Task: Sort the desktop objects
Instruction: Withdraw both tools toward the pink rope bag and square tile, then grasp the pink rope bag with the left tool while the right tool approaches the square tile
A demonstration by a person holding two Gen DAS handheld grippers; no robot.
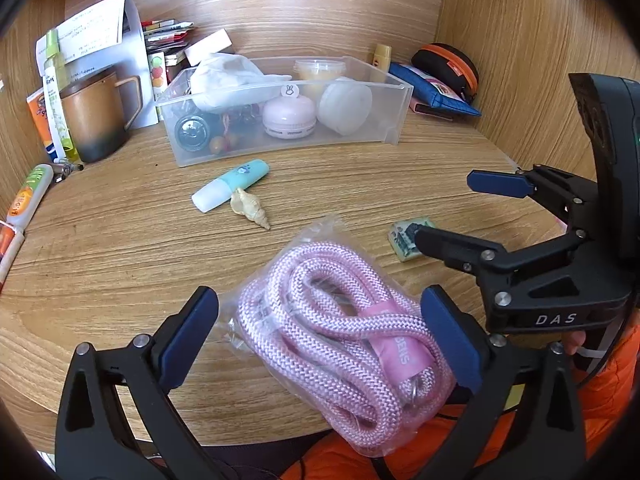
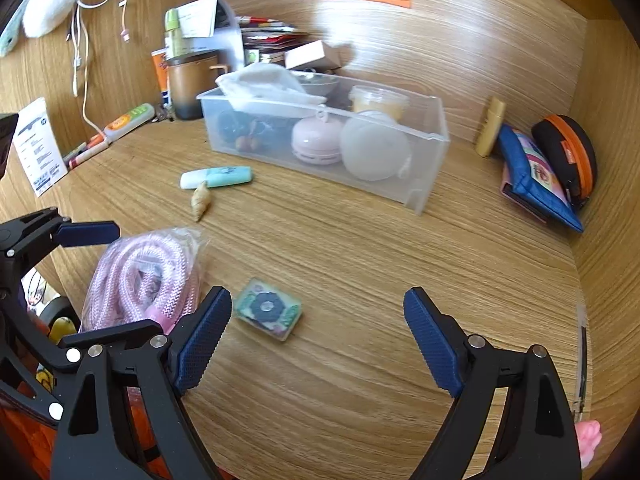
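Left gripper (image 1: 320, 332) spreads wide around a crinkly clear bag of braided pink rope (image 1: 340, 332), pads not clamping; right gripper (image 2: 318, 340) gapes empty, small glossy rectangular block (image 2: 267, 313) between its ribbed fingers

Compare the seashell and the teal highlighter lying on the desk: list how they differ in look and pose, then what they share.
The seashell is beige, spiralled and tapers to a point; the highlighter is smooth, teal with a white cap and blunt ends. The seashell is shorter, the highlighter longer. In the left wrist view the seashell's tip points toward the camera, while the highlighter slants up to the right. Both lie flat on the desk, outside the clear bin.
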